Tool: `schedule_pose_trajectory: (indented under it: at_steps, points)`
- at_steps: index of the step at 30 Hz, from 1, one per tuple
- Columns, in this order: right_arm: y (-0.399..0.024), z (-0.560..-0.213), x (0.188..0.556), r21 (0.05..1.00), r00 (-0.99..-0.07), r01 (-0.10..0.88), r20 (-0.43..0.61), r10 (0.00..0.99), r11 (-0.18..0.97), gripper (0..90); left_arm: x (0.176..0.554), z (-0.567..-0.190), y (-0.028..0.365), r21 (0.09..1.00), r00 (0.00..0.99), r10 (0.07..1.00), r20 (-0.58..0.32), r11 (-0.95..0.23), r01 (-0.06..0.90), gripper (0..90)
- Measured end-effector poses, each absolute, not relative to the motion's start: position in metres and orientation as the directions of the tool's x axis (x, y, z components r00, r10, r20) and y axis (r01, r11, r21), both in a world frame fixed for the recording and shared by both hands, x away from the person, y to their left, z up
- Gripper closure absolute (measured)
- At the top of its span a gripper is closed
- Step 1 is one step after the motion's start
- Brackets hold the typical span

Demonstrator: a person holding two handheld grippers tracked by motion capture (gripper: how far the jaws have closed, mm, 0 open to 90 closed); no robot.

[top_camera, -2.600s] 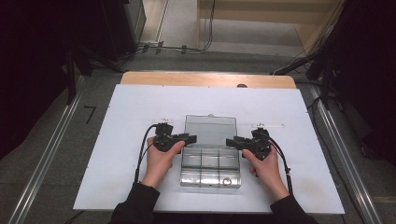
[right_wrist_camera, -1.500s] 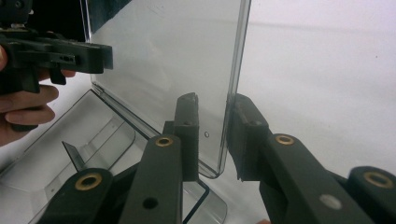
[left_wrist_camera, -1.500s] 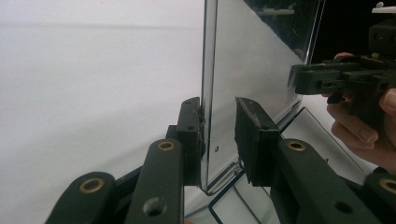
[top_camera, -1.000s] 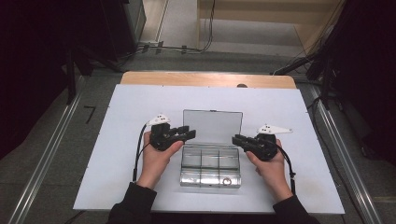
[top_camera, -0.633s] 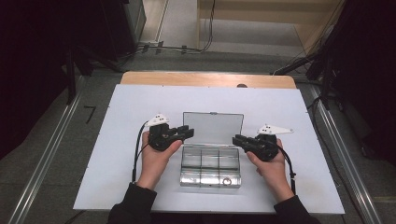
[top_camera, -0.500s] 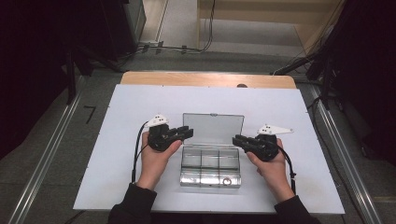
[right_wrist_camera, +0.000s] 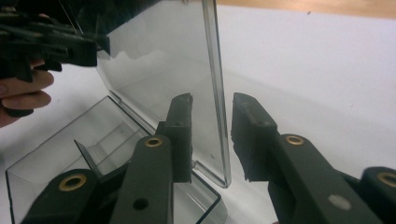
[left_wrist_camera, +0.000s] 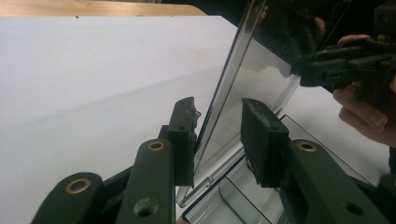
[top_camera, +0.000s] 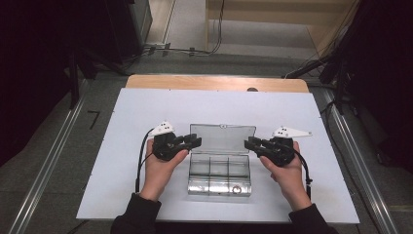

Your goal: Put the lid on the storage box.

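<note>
Clear plastic compartment box [top_camera: 219,173] resting near the front edge of the white surface [top_camera: 122,112], midway between its left and right edges, with its hinged lid [top_camera: 221,138] raised upright along the box's far side. Left tongs [top_camera: 195,141] straddle the lid's left edge; in the left gripper view the lid [left_wrist_camera: 233,88] stands in the gap between the pads, nearer the left pad, with a clear gap to the right pad. Right tongs [top_camera: 249,143] straddle the lid's right edge [right_wrist_camera: 215,93] likewise, pads apart from it. Both tongs are partly spread, not pinching; the right tongs' jaws have just been opening. A small ring [top_camera: 235,188] lies in the box's front right compartment.
</note>
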State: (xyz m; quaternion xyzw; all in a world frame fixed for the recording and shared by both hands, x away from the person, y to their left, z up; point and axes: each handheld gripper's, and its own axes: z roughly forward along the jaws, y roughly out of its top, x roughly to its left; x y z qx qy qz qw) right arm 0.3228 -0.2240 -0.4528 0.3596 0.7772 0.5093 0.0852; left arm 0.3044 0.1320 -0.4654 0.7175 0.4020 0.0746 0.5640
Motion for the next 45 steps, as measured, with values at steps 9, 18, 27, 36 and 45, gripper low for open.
schedule_pose_trajectory:
  at_steps: [9, 18, 27, 36, 45]
  points:
    - [-0.221, -0.436, 0.316, 0.877, -0.739, 0.427, 0.198, 0.644, 0.219, 62.0, 0.3, -0.465, 0.132, 0.872, 0.678, 0.651, -0.343, -0.047, 0.487, 64.2]
    - [-0.213, -0.433, 0.31, 0.89, -0.749, 0.39, 0.159, 0.644, 0.234, 60.5, 0.297, -0.466, 0.134, 0.873, 0.687, 0.64, -0.345, -0.05, 0.485, 64.0]
    - [-0.213, -0.434, 0.309, 0.893, -0.754, 0.383, 0.155, 0.638, 0.236, 60.6, 0.295, -0.466, 0.134, 0.876, 0.69, 0.642, -0.333, -0.061, 0.479, 63.9]
    - [-0.213, -0.435, 0.308, 0.891, -0.753, 0.386, 0.156, 0.639, 0.238, 61.8, 0.292, -0.46, 0.138, 0.882, 0.685, 0.651, -0.326, -0.052, 0.469, 56.2]
    - [-0.214, -0.435, 0.307, 0.891, -0.758, 0.383, 0.153, 0.634, 0.243, 61.7, 0.281, -0.457, 0.148, 0.886, 0.679, 0.672, -0.296, -0.072, 0.458, 58.3]
